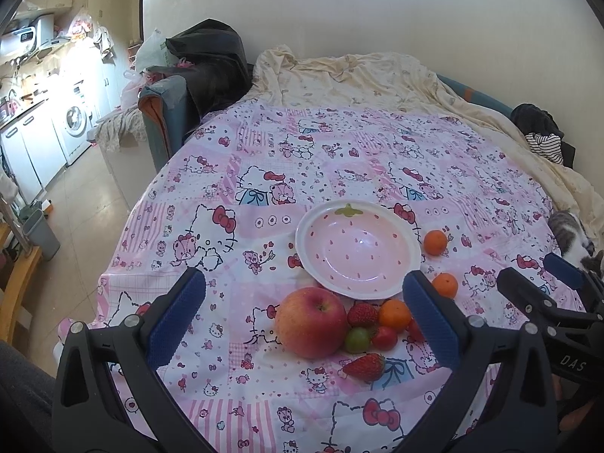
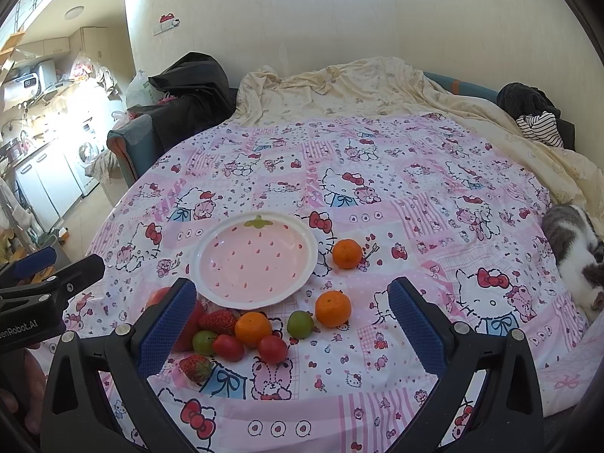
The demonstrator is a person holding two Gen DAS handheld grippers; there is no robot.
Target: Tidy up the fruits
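Both grippers empty, jaws spread wide: left gripper (image 1: pixel 304 324) over big red-yellow apple (image 1: pixel 310 322), right gripper (image 2: pixel 292 324) over fruit cluster. Fruits lie loose on pink cartoon-print cloth (image 2: pixel 415 204), just beside empty pink strawberry-pattern bowl (image 2: pixel 256 260), probably their destination. Small mandarins (image 2: pixel 346 253) sit apart to right.

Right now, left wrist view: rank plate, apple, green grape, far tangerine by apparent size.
1. plate
2. apple
3. far tangerine and green grape: look alike, and the grape sits nearer the camera, so unranked.

Empty strawberry-patterned bowl (image 2: pixel 256 260) at frame centre, fruit cluster (image 2: pixel 241 334) below it, flanked by the spread right gripper (image 2: pixel 292 330) fingers (image 2: pixel 417 330).
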